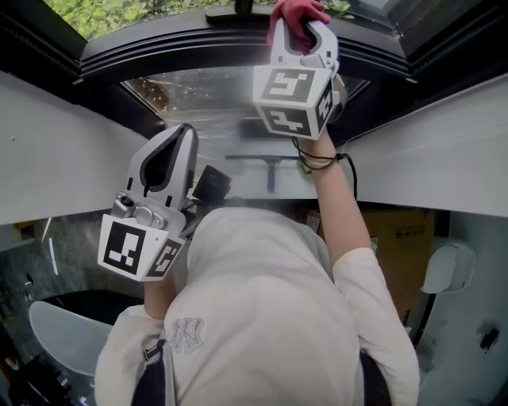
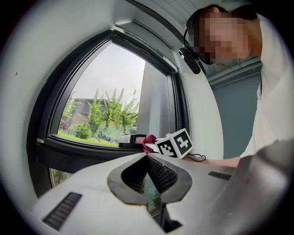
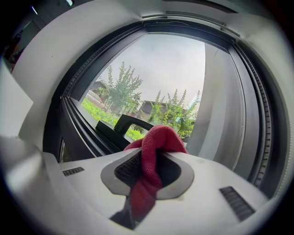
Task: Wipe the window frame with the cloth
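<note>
- "NY" in interlocked letters, stitched tone-on-tone, there on the person's pale shirt [image 1: 185,333].
- Small print on the cardboard box [image 1: 405,238], too tiny to read.

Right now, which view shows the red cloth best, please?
The right gripper view: the red cloth sits close, pinched in its claw. The head view shows a tuft; the left gripper view, a distant scrap.

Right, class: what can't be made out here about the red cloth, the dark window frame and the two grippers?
Head view: whether the red cloth touches the dark window frame; the right gripper covers it and the top edge cuts it.
Left gripper view: the right gripper's jaws, behind its marker cube.
Right gripper view: part of the black window handle, behind the cloth.
</note>
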Demonstrator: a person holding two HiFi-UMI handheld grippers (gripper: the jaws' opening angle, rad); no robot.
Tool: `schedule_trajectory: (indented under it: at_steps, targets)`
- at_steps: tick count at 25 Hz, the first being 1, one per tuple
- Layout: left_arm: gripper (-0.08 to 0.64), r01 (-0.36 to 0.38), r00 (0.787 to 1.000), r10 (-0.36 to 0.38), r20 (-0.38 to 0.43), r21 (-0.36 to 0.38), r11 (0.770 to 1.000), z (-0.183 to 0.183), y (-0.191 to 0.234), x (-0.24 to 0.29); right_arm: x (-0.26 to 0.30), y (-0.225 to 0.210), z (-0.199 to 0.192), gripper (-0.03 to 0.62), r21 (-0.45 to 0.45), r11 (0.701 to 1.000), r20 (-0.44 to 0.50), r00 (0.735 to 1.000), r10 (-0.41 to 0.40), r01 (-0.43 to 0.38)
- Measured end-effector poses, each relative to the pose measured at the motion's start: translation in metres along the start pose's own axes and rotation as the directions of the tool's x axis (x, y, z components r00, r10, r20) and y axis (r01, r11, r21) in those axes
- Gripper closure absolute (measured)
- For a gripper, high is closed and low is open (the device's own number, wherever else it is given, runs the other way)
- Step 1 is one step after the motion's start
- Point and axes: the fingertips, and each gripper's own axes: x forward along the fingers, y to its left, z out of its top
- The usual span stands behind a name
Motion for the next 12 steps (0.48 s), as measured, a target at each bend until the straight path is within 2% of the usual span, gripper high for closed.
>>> schedule_trajectory:
  at_steps: [12]
  targets:
    - [0.552,-0.005,1.0,0.005,-0.013,-0.002,1.0,-0.0035,-0.0074,0.0051,-0.0002,-0.0017,-0.0015,0.523,-0.011,1.0,0.018,1.0,-0.008,0.009]
